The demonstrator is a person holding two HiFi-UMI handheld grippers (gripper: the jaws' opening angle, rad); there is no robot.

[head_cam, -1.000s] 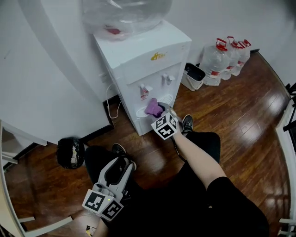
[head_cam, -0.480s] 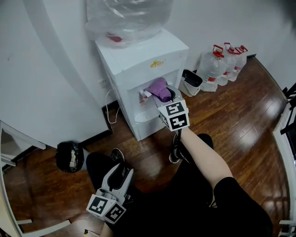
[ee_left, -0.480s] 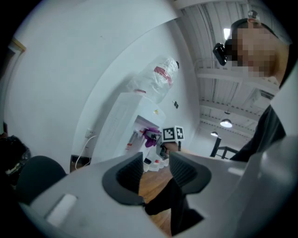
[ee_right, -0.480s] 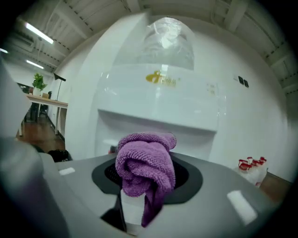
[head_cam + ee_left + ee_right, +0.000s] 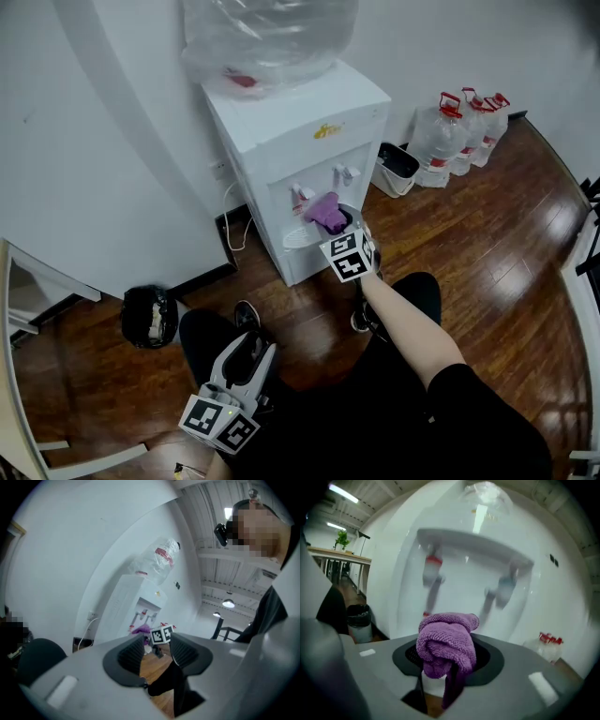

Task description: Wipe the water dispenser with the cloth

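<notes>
The white water dispenser (image 5: 281, 122) stands against the wall with a clear bottle (image 5: 267, 37) on top. My right gripper (image 5: 339, 228) is shut on a bunched purple cloth (image 5: 328, 212), held at the dispenser's front recess just below its two taps (image 5: 323, 183). In the right gripper view the cloth (image 5: 447, 641) bulges out of the right gripper (image 5: 447, 660), with the blurred taps (image 5: 432, 573) close behind. My left gripper (image 5: 246, 349) hangs low by the person's leg, away from the dispenser. Its jaws (image 5: 157, 651) stand a narrow gap apart with nothing between them.
Several water jugs with red caps (image 5: 464, 117) stand at the right of the dispenser, beside a small white bin (image 5: 394, 164). A black bin (image 5: 150, 314) sits by the wall at left. A white cord (image 5: 230, 220) hangs at the dispenser's left side.
My right gripper carried the cloth from the drip tray up to the taps, then came back down a little. The left gripper stayed put.
</notes>
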